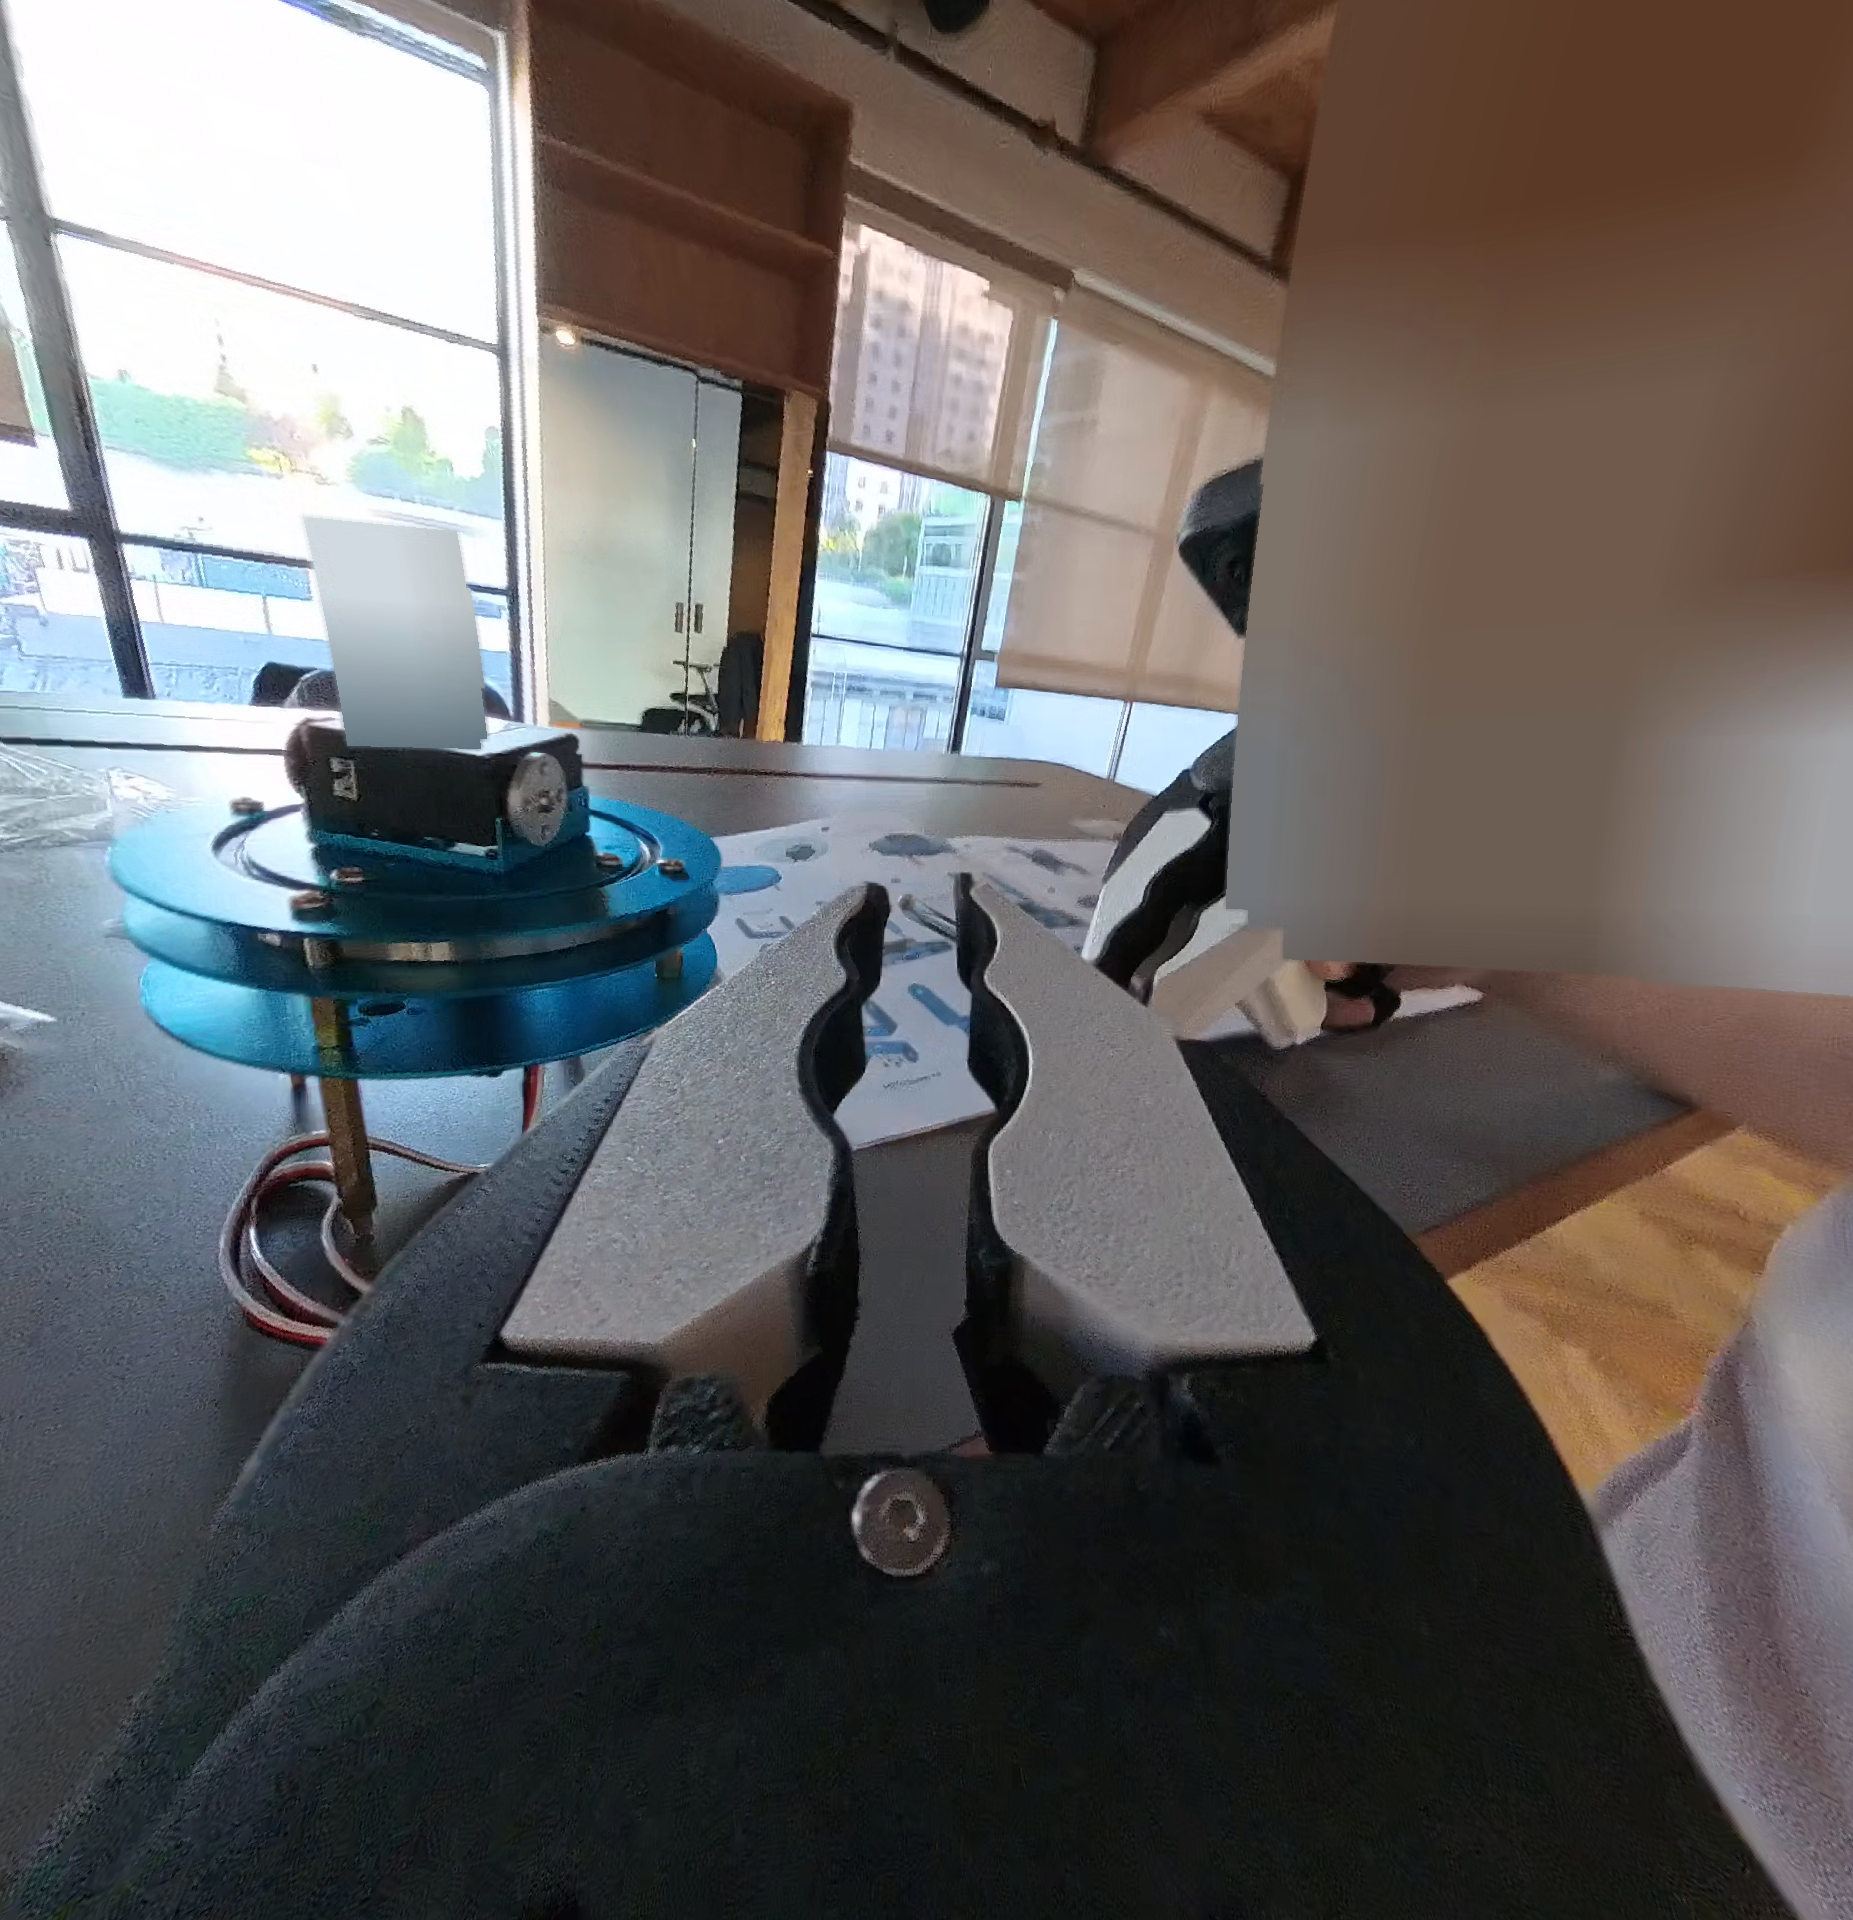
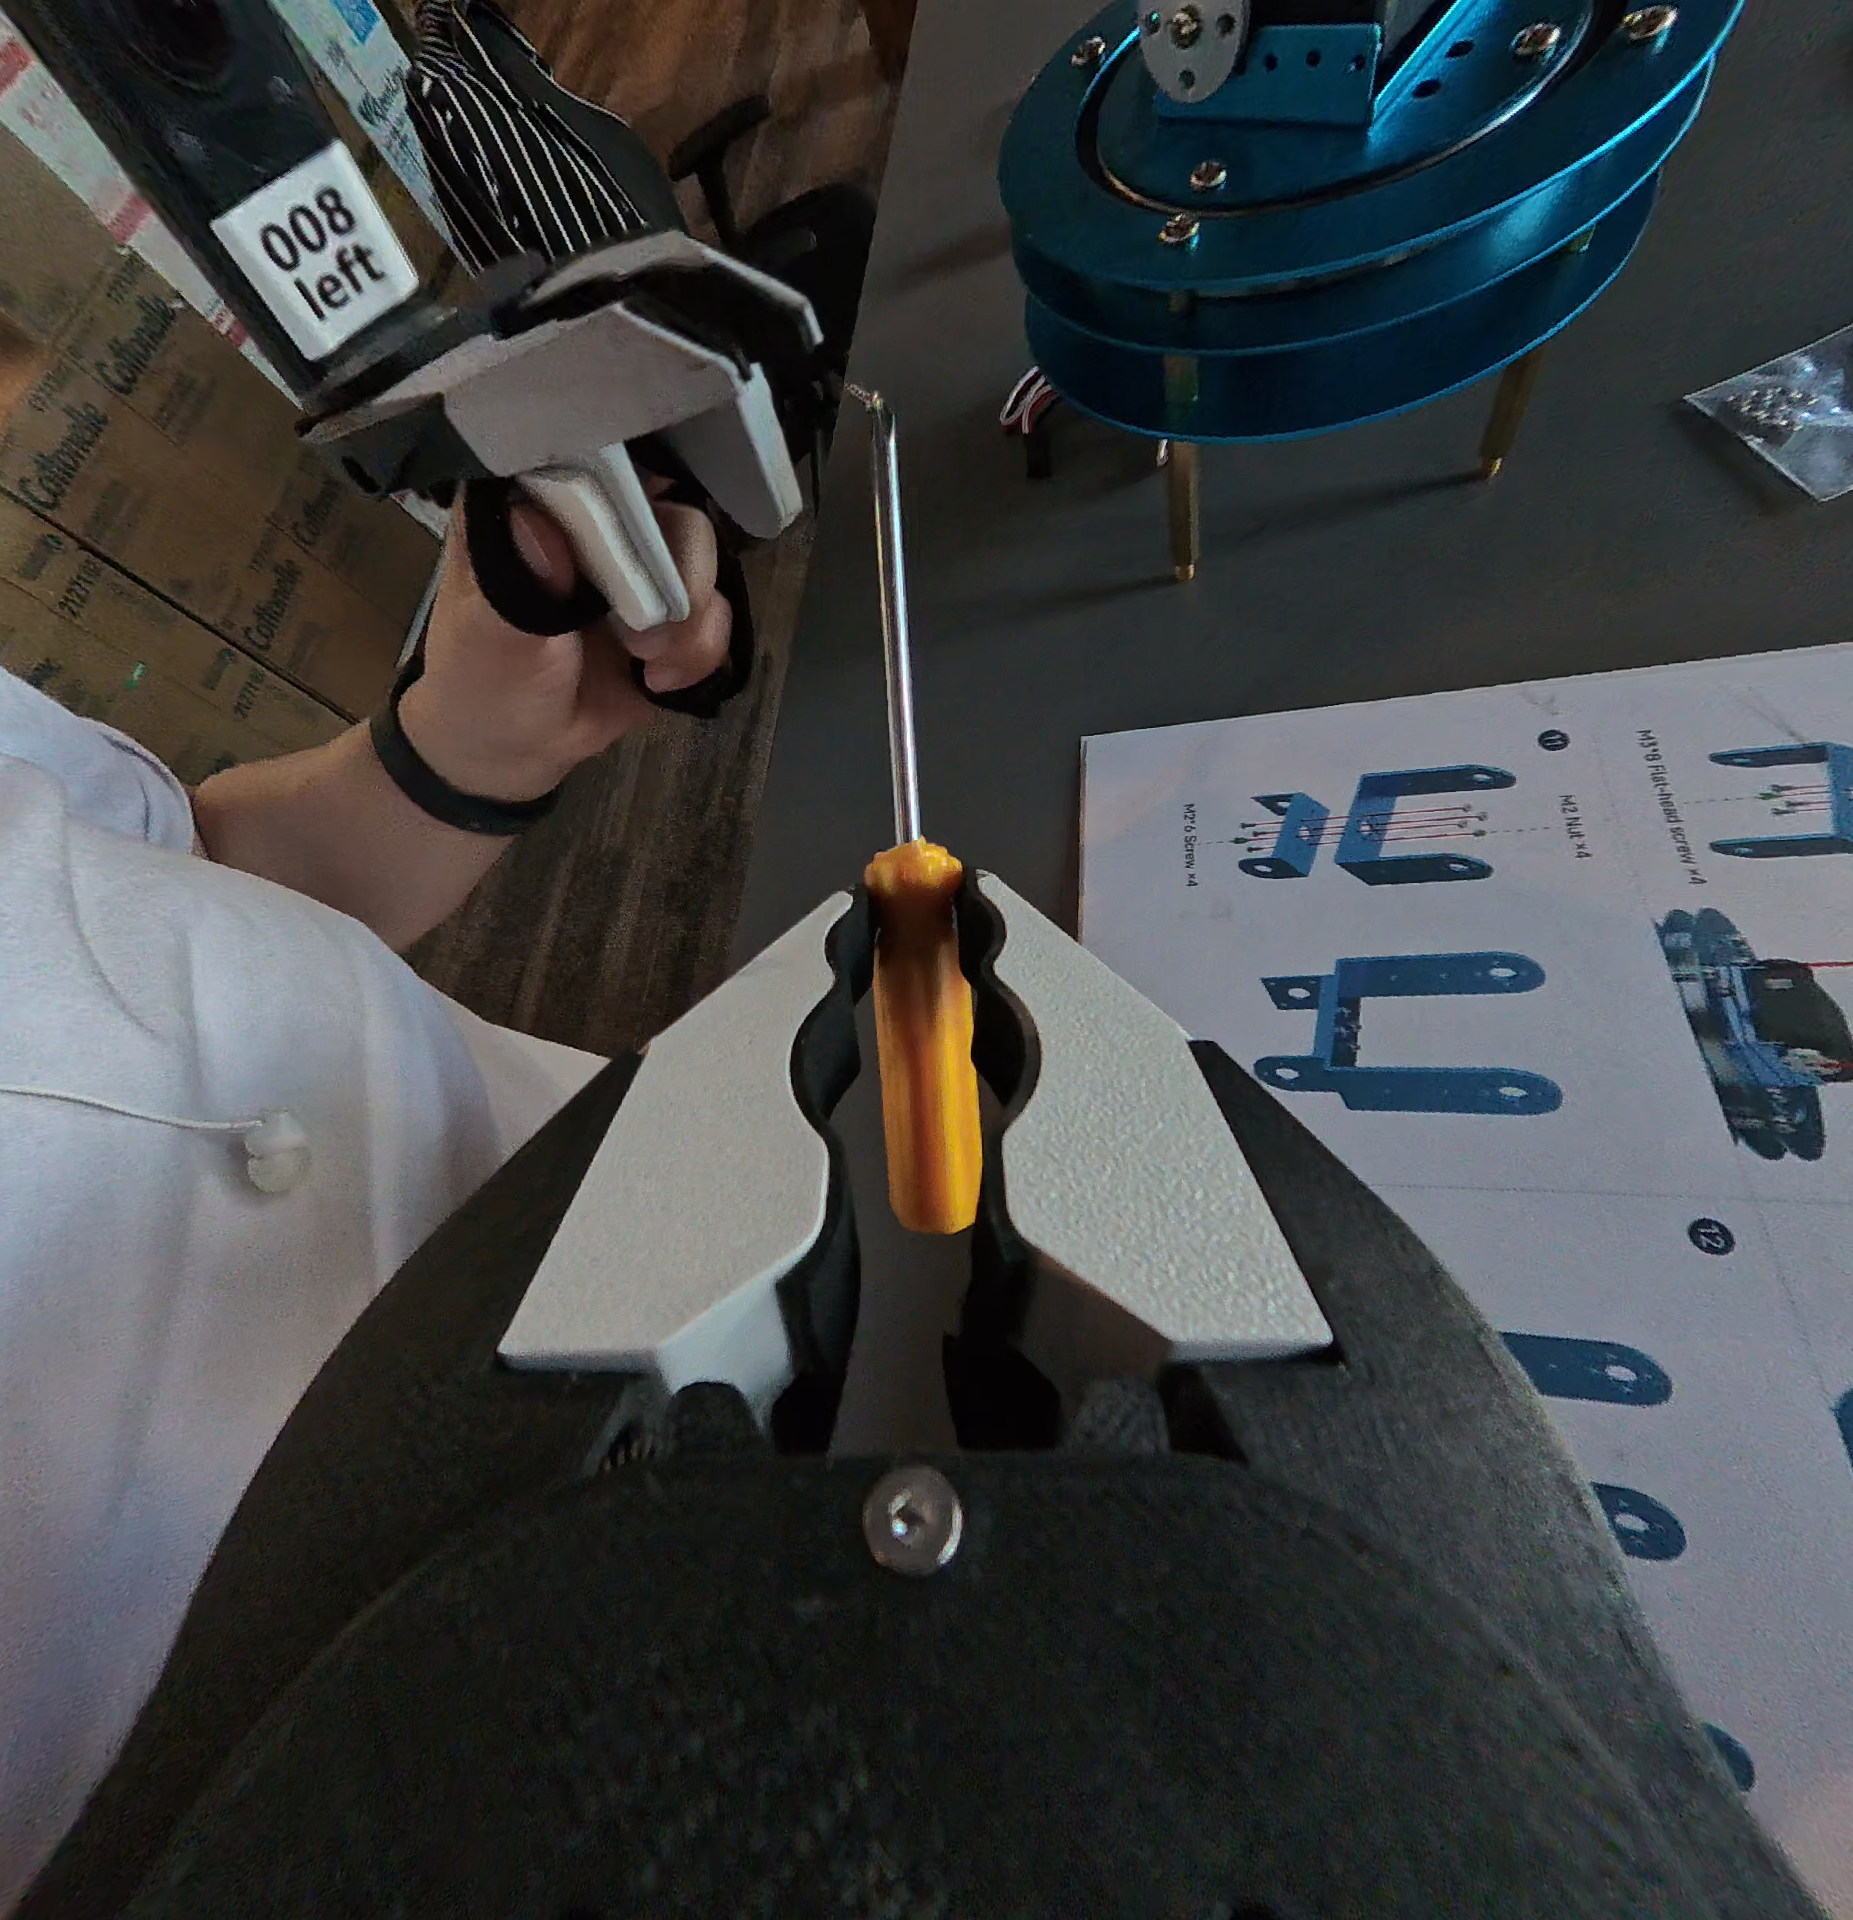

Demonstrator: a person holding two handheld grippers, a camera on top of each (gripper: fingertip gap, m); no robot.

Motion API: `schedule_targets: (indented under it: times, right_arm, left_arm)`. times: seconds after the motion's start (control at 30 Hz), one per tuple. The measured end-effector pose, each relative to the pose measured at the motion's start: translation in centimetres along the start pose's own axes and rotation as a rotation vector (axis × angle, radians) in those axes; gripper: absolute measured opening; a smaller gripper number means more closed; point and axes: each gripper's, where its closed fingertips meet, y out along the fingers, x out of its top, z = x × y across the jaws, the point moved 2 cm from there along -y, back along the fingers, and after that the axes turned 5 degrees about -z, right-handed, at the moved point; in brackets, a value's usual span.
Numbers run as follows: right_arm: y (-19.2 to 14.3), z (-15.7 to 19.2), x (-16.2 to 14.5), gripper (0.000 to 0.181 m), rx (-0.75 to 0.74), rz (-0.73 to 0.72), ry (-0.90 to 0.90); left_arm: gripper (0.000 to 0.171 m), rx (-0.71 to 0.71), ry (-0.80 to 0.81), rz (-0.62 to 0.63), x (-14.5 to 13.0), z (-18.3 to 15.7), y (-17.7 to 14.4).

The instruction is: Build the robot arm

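Note:
My right gripper (image 2: 917, 883) is shut on the orange handle of a screwdriver (image 2: 927, 1039). Its steel shaft points forward, with a small screw (image 2: 863, 394) at its tip. The tip is close beside my left gripper (image 2: 693, 416), which a hand (image 2: 527, 707) holds over the table's edge. In the left wrist view my left gripper (image 1: 917, 891) has a narrow gap between its jaws and holds nothing. A blue round-plate assembly (image 1: 413, 914) on brass legs, with a black servo (image 1: 434, 790) on top, stands to its left. The assembly also shows in the right wrist view (image 2: 1317, 260), ahead and right of the screwdriver's tip.
A printed instruction sheet (image 2: 1473, 1039) lies on the dark table (image 2: 1265, 582) to the right; it also shows in the left wrist view (image 1: 797, 862). A clear bag of small parts (image 2: 1815, 416) lies far right. Red, white and black servo wires (image 1: 278, 1247) lie under the assembly. Cardboard boxes (image 2: 122, 520) stand beyond the table's edge. Tip to tip, the grippers are about 9 cm apart.

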Motion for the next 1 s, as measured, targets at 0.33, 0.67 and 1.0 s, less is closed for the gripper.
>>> schedule_targets:
  times: [0.33, 0.67, 1.0]
  right_arm:
    - [0.0, 0.1, -0.3, 0.015, 0.000, 0.010, -0.022]
    - [0.1, 0.1, -0.4, 0.015, -0.004, 0.018, -0.044]
    - [0.0, -0.1, -0.4, 0.015, -0.014, 0.019, -0.069]
  left_arm:
    - [0.012, -0.024, 0.032, 0.037, -1.1, 0.2, 0.7]
    - [0.000, -0.088, -0.018, 0.038, -1.2, 0.0, 0.7]
    - [0.000, -0.159, -0.138, 0.023, -1.1, -0.1, 0.9]
